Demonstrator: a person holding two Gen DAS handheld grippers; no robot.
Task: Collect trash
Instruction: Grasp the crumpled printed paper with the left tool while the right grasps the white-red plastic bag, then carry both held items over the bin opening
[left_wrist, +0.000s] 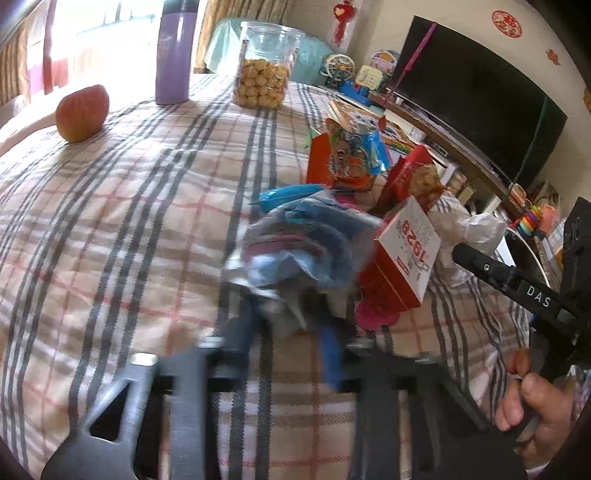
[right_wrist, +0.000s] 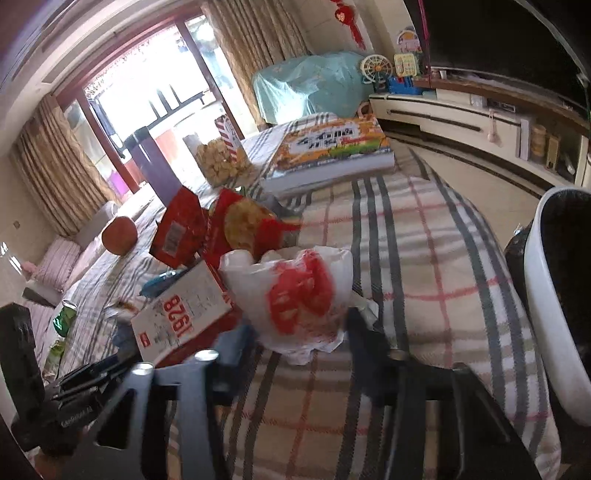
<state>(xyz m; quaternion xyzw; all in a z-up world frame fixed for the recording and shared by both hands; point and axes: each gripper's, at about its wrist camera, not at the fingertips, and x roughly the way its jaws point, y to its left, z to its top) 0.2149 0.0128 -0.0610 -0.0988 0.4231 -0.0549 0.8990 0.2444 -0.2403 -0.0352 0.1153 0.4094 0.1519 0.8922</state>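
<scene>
- Left gripper (left_wrist: 291, 314): jaws drawn nearly together on a crumpled blue-and-silver wrapper (left_wrist: 295, 243), which bulges up and forward from between the fingertips (motion blur hides the exact pinch line).
- Right gripper (right_wrist: 299, 343): jaws narrowed around the lower part of a white plastic bag with red print (right_wrist: 295, 295); both fingers appear to press its sides, though the blur leaves the contact on the right-hand finger uncertain.
- Remaining trash, just ahead of both grippers: a red-and-white carton marked "1928" (left_wrist: 406, 258), lying tilted between the two held items and touching the wrapper; behind it an opened red snack packet (right_wrist: 243, 221) and a red cartoon-printed carton (left_wrist: 340, 162).
- Non-trash items, farther ahead of the left gripper on the plaid tablecloth (left_wrist: 129, 221): an apple (left_wrist: 82, 112), a purple bottle (left_wrist: 175, 55) and a clear cookie jar (left_wrist: 267, 66).
- White bin with a black liner (right_wrist: 546, 295): at the right gripper's right, beside the table edge (judged the likely destination).
- Step in hand: simultaneous pickup of one piece of trash per hand; neither piece is visibly lifted clear yet.
- Next move calls for: lifting both soft items without snagging the "1928" carton, then carrying them rightward over the bin's rim before releasing.
</scene>
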